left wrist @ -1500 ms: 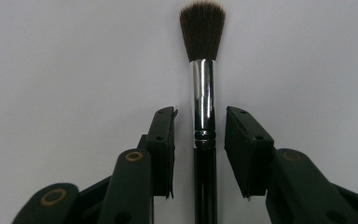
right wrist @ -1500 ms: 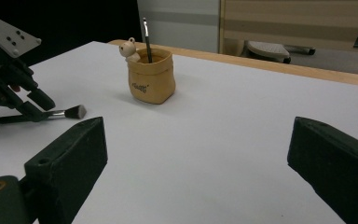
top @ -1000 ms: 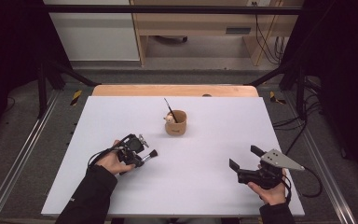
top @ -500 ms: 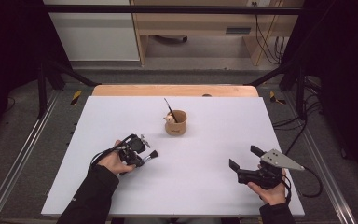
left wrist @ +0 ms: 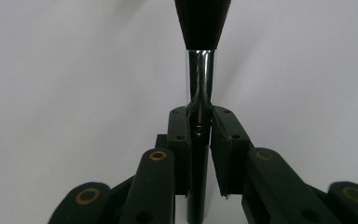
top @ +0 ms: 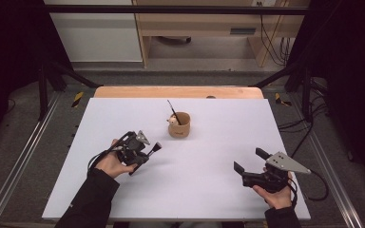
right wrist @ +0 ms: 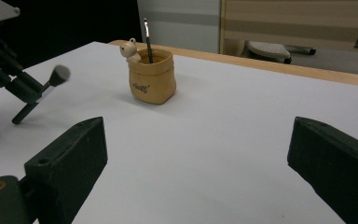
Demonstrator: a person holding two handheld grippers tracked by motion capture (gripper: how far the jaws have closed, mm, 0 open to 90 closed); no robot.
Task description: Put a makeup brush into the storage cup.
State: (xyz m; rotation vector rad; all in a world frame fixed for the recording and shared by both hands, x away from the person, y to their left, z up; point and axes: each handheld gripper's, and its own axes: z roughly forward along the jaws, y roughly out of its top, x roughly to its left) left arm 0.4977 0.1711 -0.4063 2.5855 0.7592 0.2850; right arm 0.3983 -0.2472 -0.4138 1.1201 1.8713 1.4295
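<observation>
Only text anywhere: a small dark printed word on the front of the tan pouch-shaped holder (right wrist: 151,77), seen from the right gripper view. It's too small and blurred to read for certain. High view shows the same holder (top: 179,125) on the worktop (top: 218,142), print illegible there.

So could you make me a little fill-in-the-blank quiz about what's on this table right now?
1. The left gripper is clamped on a makeup ____.
2. The tan holder has a small ____ figure on its rim.
3. The right gripper has its jaws ____.
4. A thin dark brush stands ____ the holder.

Missing words: brush; bear; open; inside
</observation>
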